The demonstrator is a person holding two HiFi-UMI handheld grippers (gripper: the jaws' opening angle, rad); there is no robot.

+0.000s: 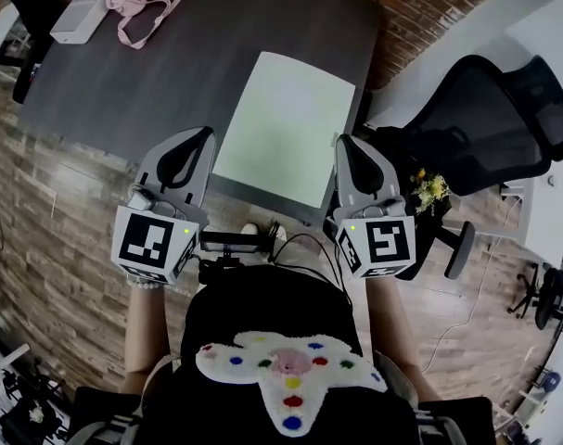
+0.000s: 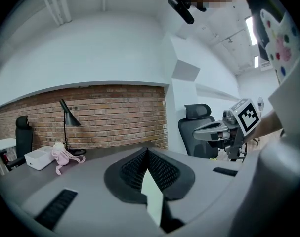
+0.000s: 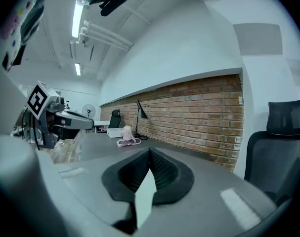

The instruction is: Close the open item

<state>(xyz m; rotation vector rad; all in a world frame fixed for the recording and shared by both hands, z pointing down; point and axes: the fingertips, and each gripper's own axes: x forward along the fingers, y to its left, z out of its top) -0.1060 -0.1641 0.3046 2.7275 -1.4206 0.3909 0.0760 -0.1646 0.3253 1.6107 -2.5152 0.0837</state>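
- Head view: a white box [image 1: 77,12] sits at the table's [image 1: 216,26] far left corner, with a pink item [image 1: 137,3] just beside it; its inside cannot be seen.
- Left gripper [image 1: 196,139] and right gripper [image 1: 348,145]: jaws pressed together, nothing held, over the near edge, well apart from the box.
- A pale sheet [image 1: 286,123] lies between the 2 grippers; bare tabletop lies beyond.
- A chair [image 1: 485,119] stands at the right.

A person wears a black top [image 1: 262,309] with a white, star-like patch [image 1: 290,371] dotted red, yellow, blue and green. The left claw [image 1: 196,137] and right claw [image 1: 348,145] are grey, with black ribbed pads [image 2: 132,171]. Each carries a white cube [image 1: 154,242] printed with black square markers. Thin black cables [image 1: 304,247] run between them.
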